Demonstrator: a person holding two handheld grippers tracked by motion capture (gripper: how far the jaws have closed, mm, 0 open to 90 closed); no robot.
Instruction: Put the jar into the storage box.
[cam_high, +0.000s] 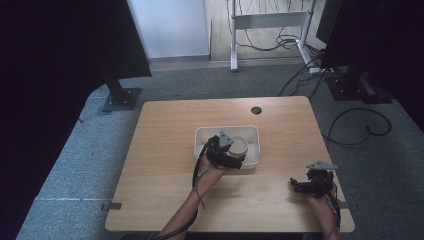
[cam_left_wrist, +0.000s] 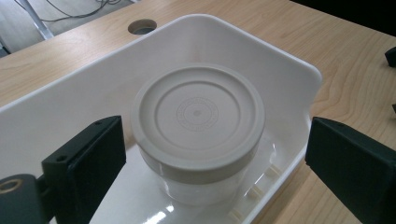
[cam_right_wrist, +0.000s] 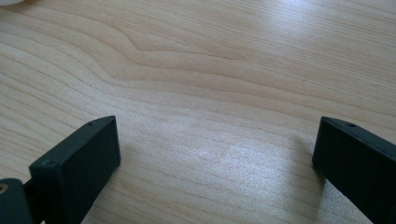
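Between the widely parted black jaws of the left gripper (cam_left_wrist: 205, 154): a clear jar (cam_left_wrist: 198, 135) with a round beige lid (cam_left_wrist: 198, 114), upright, its lid facing up. Left jaw just beside the lid's edge, right jaw well apart from it, so nothing gripped. Jar seated inside a white tray (cam_left_wrist: 285, 60), near the corner of the tray that curves round beyond the right jaw. Right jaw outside the tray's rim, over the wood; left jaw inside, over the tray floor. Beyond the tray's far wall, a round cable hole (cam_left_wrist: 142, 26) in the wooden table (cam_left_wrist: 355, 56). From the high view, same left gripper (cam_high: 231, 156) hovering at the near edge of the tray (cam_high: 202, 135), held in the left hand (cam_high: 210, 175), jar (cam_high: 239, 145) just ahead of the jaws. Right gripper (cam_high: 299, 186) low over the near right part of the table (cam_high: 165, 165), well apart from the tray, held in the right hand (cam_high: 322, 202). Along the right gripper (cam_right_wrist: 215, 154), jaws equally wide apart with bare wood grain (cam_right_wrist: 210, 84) between and ahead of them, holding nothing.
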